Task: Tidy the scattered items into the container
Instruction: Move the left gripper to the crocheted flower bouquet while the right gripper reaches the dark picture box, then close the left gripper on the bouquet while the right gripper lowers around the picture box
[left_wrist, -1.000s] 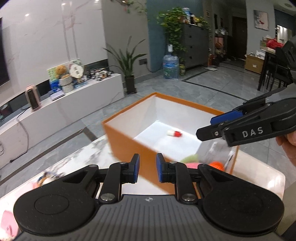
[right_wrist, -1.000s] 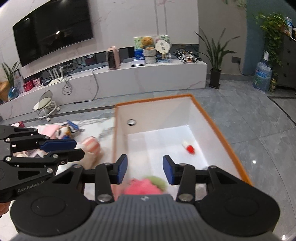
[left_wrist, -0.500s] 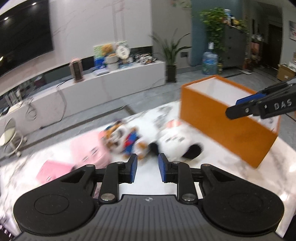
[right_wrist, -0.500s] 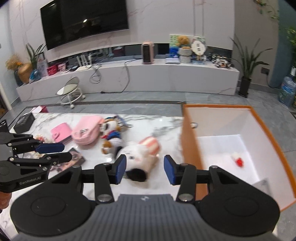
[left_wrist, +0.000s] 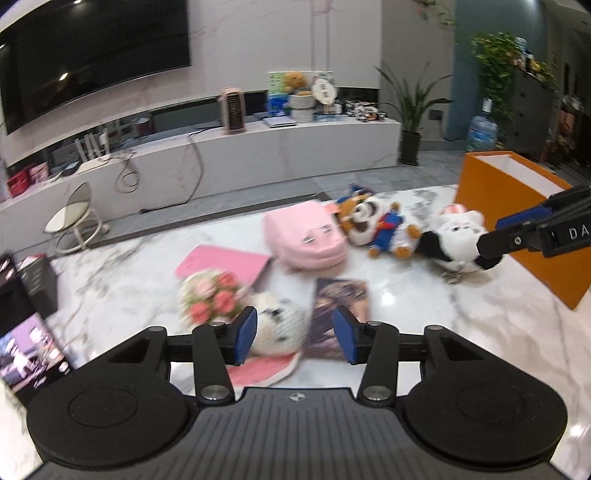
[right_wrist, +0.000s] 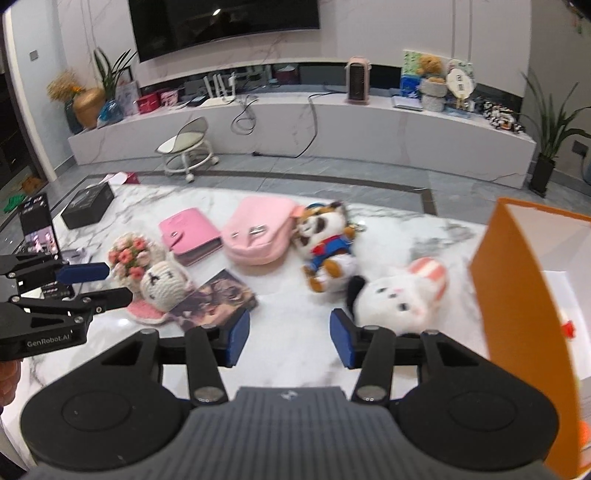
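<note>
Scattered items lie on the marble counter (left_wrist: 424, 314); orange container (left_wrist: 517, 229) stands at its right edge, open top, white inside. Left wrist view: left claw (left_wrist: 297, 339) spread wide, nothing between the fingers; it sits low over the near part of the counter with a crocheted white doll (left_wrist: 279, 328) partly framed by the blue pads and a dark picture card (left_wrist: 338, 306) just right of the doll. Crocheted flower bouquet (left_wrist: 212, 301) touches the doll's left side. Farther back: flat pink wallet (left_wrist: 223, 264), pink bag (left_wrist: 308, 238), a raccoon plush in blue (left_wrist: 373, 227), then a white bunny plush (left_wrist: 456, 236) nearest the container. Right claw (left_wrist: 496, 236) enters from the right, tips in front of the bunny plush; contact cannot be judged. Right wrist view: right claw (right_wrist: 290, 341) wide open, holding nothing, above bare counter (right_wrist: 288, 295); bunny plush (right_wrist: 399, 295) lies just beyond its right finger, close to the container (right_wrist: 517, 314) wall. Raccoon plush (right_wrist: 327, 243), pink bag (right_wrist: 258, 230) and wallet (right_wrist: 190, 234) run leftward at mid-depth; picture card (right_wrist: 216, 299), doll (right_wrist: 164, 282) and bouquet (right_wrist: 131, 256) nearer left. Left claw (right_wrist: 107, 282) visible at left edge, fingers apart, tips beside the doll. A small red-and-white item (right_wrist: 567, 326) rests inside the container. Motion blur on both views.
</note>
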